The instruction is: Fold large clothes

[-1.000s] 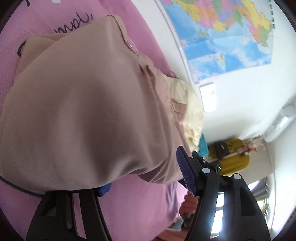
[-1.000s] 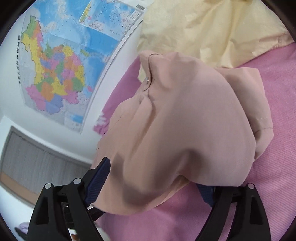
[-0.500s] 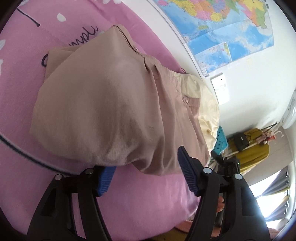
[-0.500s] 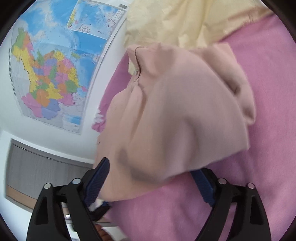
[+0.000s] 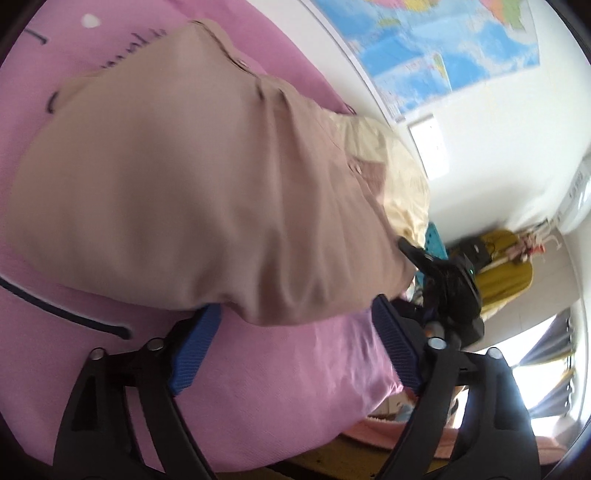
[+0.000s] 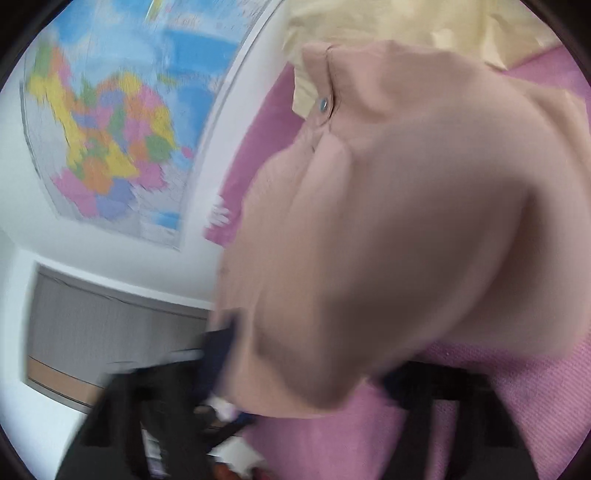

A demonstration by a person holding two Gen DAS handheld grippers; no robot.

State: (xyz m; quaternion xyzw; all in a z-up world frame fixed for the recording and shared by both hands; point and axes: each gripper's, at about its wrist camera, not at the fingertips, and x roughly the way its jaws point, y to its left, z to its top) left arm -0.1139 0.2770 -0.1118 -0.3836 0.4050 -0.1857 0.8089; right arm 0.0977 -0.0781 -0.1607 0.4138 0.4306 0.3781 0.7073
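Between the blue pads of the left gripper [image 5: 291, 354], jaws wide and just opened further, only the near hem of the beige garment [image 5: 192, 177] overhangs, unpinched. Right gripper [image 6: 306, 373] is blurred; its jaws have just been closing with the garment's edge between them, but a grip cannot be told. Garment lies bunched on the pink bed cover [image 5: 258, 387]. Beyond the garment sits a pale yellow cloth [image 6: 406, 26], and past that a wall map [image 6: 122, 122].
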